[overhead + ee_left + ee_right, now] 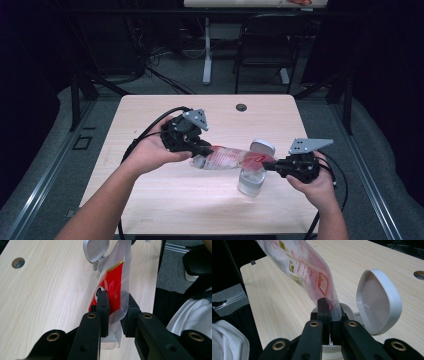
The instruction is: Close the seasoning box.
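Midway, by the look: left gripper (204,150) and right gripper (270,165) each pinch an end of the red-and-clear pouch (230,157), stretched across frame centre above the open flip-lid container (251,181). Nothing visibly poured; emptying remains.

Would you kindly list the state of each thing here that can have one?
Pouch: held in the air between both grippers, over the container.
Container: upright on the table, lid flipped open.
Left gripper: shut on one end of the pouch.
Right gripper: shut on the other end.
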